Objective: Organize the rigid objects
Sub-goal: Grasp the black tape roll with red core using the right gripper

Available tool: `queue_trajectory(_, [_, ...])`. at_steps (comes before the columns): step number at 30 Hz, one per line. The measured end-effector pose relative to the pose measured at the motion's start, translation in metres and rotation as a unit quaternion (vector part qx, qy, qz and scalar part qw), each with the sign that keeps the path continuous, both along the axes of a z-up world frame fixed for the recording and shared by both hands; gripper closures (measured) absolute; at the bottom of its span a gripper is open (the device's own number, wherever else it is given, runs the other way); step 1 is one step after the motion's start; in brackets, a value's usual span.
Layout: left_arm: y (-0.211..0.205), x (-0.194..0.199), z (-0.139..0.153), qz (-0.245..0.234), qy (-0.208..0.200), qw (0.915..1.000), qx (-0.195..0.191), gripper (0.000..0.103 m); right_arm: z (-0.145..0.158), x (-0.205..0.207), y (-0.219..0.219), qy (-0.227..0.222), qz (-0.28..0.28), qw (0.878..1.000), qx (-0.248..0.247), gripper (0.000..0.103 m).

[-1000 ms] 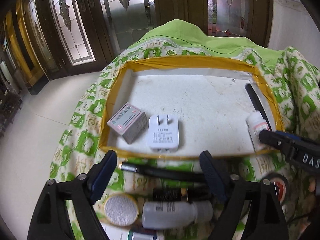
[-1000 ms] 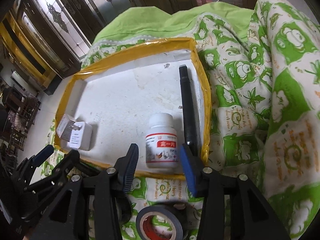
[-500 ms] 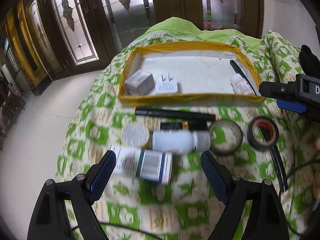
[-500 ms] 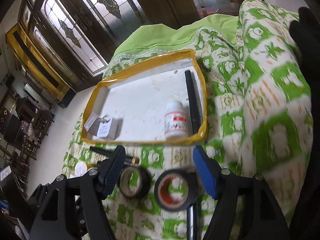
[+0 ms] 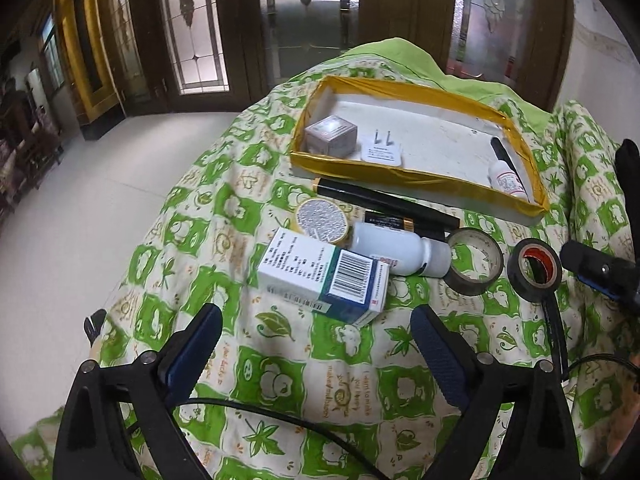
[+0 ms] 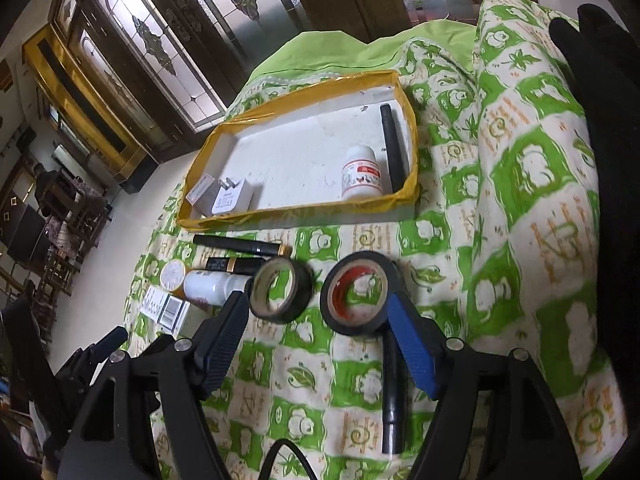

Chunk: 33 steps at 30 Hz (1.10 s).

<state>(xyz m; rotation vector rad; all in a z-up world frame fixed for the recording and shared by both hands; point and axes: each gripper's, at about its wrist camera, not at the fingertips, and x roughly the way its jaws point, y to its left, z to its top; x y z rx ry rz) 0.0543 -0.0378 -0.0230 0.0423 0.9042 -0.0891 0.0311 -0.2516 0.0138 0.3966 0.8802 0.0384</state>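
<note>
Four things lie in the tray, about eight wait nearer on the quilt, and both hand-held grippers, left and right, are spread and hold nothing.

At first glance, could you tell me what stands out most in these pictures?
A yellow-taped tray sits on a green-patterned cloth, holding a small box, a charger, a white bottle and a black pen. In front of it lie two tape rolls, a medicine box and other bits.

Black plastic left gripper and right gripper, blue ribbed pads, silver screws.
</note>
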Motion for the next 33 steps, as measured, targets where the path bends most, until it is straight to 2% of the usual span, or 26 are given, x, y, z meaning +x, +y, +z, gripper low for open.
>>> queue_trajectory(6, [0.002, -0.001, 0.001, 0.002, 0.0, 1.0, -0.002, 0.004, 0.0, -0.001, -0.007, 0.003, -0.007, 1.0, 0.009, 0.031])
queue_trajectory(11, [0.001, -0.002, 0.0, -0.002, 0.001, 1.0, 0.001, 0.004, -0.011, 0.007, -0.019, 0.036, -0.023, 0.999, 0.018, 0.034])
queue_trajectory(17, [-0.001, -0.002, 0.002, -0.006, -0.003, 1.0, 0.001, 0.004, -0.023, 0.016, -0.031, 0.065, -0.039, 0.997, 0.032, 0.052])
queue_trajectory(27, [-0.004, -0.003, 0.003, -0.011, -0.006, 0.9999, 0.005, 0.004, -0.044, 0.041, -0.027, 0.105, -0.033, 0.994, -0.02, 0.074])
queue_trajectory(31, [-0.004, -0.003, 0.003, -0.011, -0.005, 0.9999, 0.002, 0.004, -0.045, 0.045, -0.024, 0.105, -0.025, 0.994, -0.031, 0.081])
queue_trajectory(33, [-0.003, -0.003, 0.002, -0.01, -0.003, 0.9999, -0.003, 0.004, -0.042, 0.042, -0.025, 0.099, -0.023, 0.995, -0.02, 0.085])
